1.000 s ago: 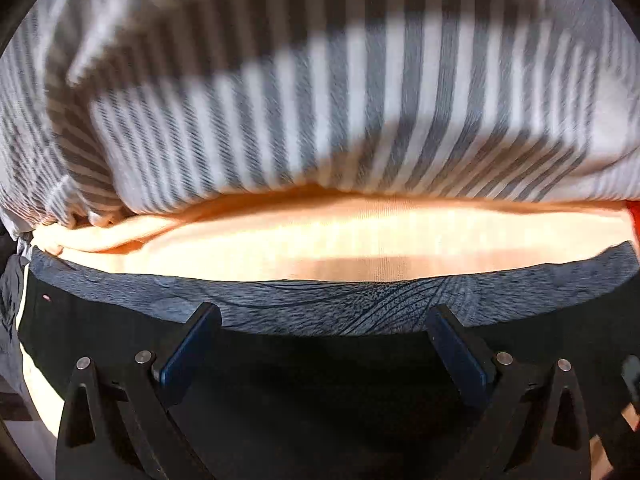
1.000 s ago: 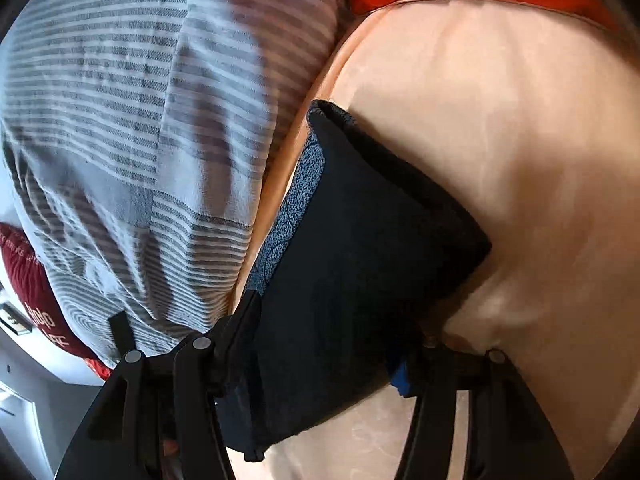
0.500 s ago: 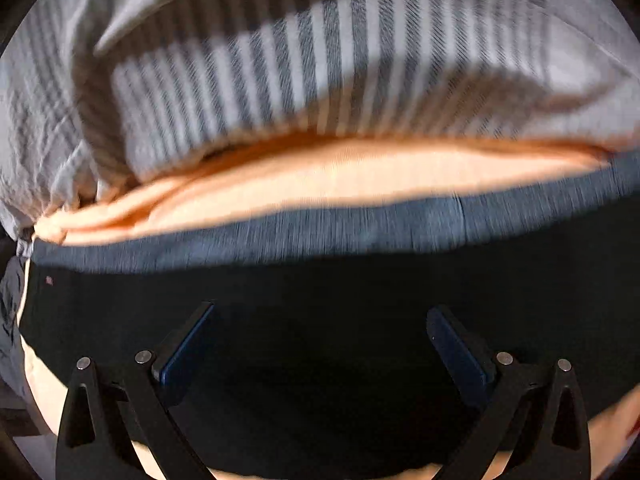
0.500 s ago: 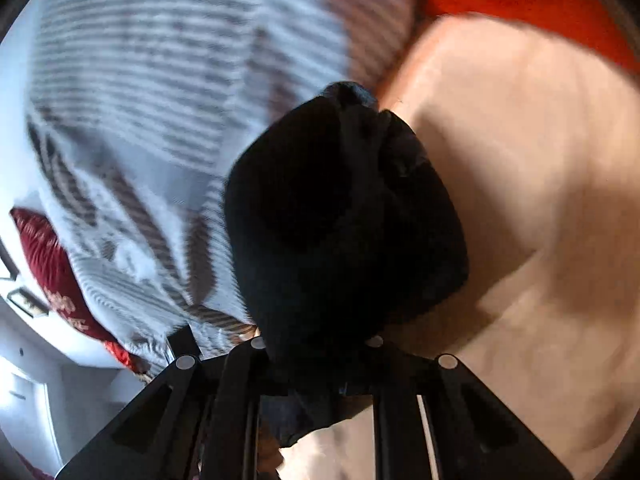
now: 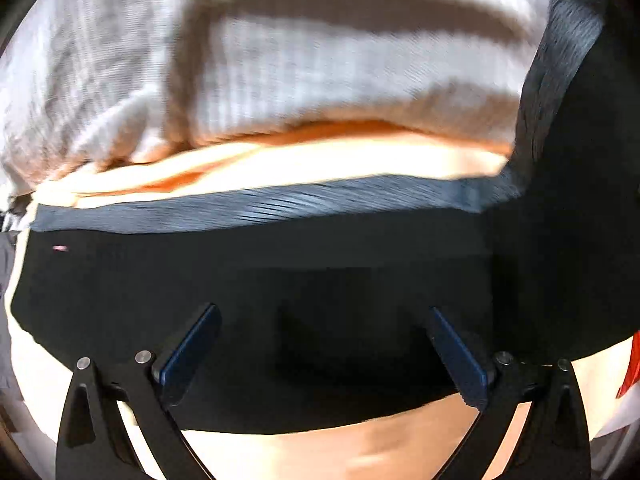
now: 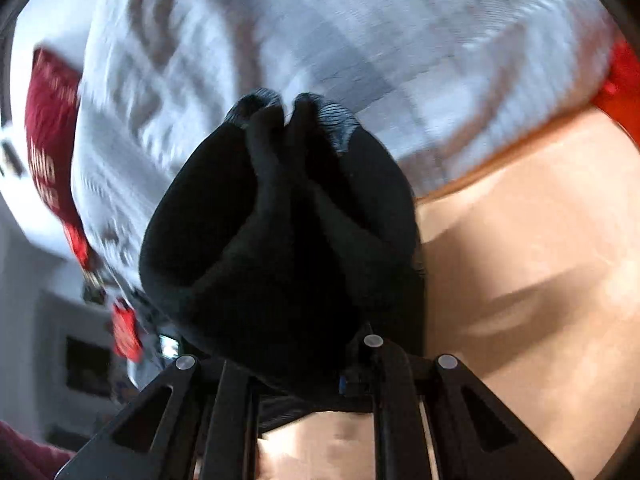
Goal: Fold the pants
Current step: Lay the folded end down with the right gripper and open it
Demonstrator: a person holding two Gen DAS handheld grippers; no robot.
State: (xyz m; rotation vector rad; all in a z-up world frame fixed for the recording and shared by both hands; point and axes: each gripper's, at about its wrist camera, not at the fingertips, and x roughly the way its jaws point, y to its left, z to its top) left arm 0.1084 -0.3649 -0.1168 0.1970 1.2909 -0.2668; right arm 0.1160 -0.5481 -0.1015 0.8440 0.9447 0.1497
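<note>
The black pants [image 5: 280, 264] with a grey-blue waistband [image 5: 256, 204] lie across a peach sheet [image 5: 280, 160]. In the left wrist view their right end rises up along the frame's right side [image 5: 576, 128]. My left gripper [image 5: 320, 344] is open, its blue-padded fingers [image 5: 188, 348] spread just above the black cloth, holding nothing. In the right wrist view my right gripper [image 6: 312, 368] is shut on a bunched fold of the pants [image 6: 280, 240], which is lifted off the sheet and hides the fingertips.
A grey and white striped blanket [image 5: 320, 60] is heaped behind the pants, and also shows in the right wrist view [image 6: 320, 40]. Peach sheet [image 6: 520, 260] spreads to the right. Red cushions [image 6: 48, 132] lie at the left, red cloth [image 6: 624, 84] at the right.
The right gripper has closed on the end of the pants and lifted it up and over; the cloth now bunches in front of the camera. The left gripper stays open, drawn back slightly over the pants.
</note>
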